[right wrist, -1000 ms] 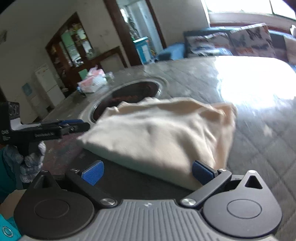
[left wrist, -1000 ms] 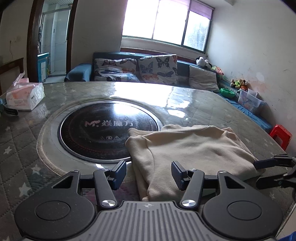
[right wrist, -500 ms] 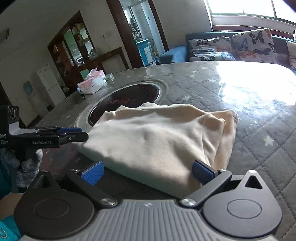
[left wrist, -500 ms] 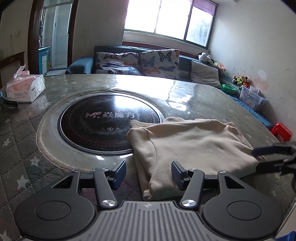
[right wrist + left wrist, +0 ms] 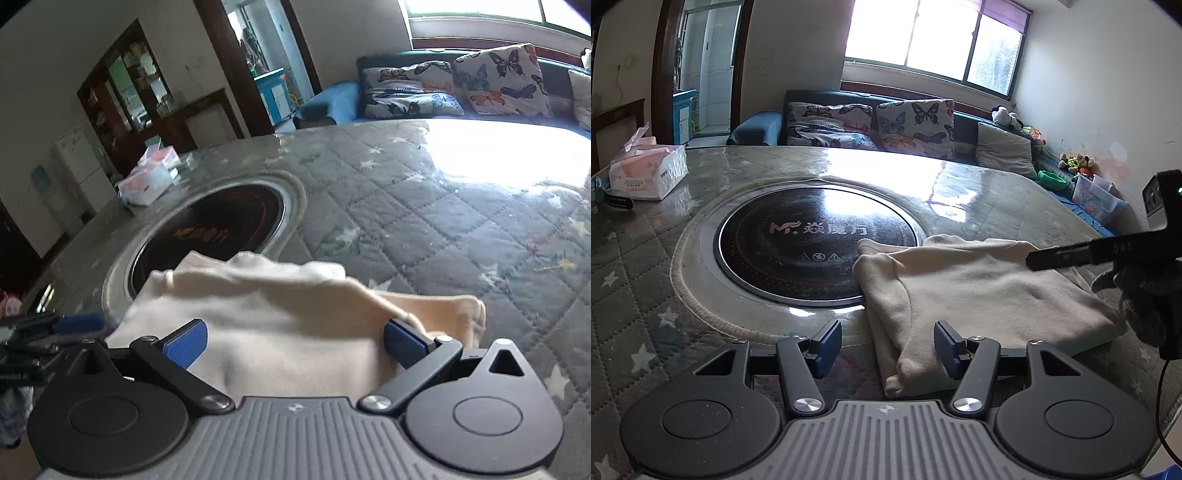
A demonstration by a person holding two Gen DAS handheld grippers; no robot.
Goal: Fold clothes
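Observation:
A folded cream garment (image 5: 979,295) lies on the quilted table, its left corner over the black round cooktop (image 5: 812,243). My left gripper (image 5: 888,349) is open just above the garment's near edge, touching nothing. My right gripper (image 5: 293,341) is open and hovers above the garment (image 5: 280,314), with cloth showing between its blue pads. In the left wrist view the right gripper (image 5: 1067,256) reaches in from the right, over the garment's far right part. In the right wrist view the left gripper (image 5: 70,325) shows at the left edge.
A tissue pack (image 5: 646,171) and a small dark object (image 5: 617,201) sit at the table's far left. The table (image 5: 443,206) has a quilted star cover under glass. A sofa with butterfly cushions (image 5: 871,125) stands behind; the table edge runs along the right.
My right gripper has risen and moved forward over the garment, tilting down. My left gripper has pulled back slightly. The garment lies as before.

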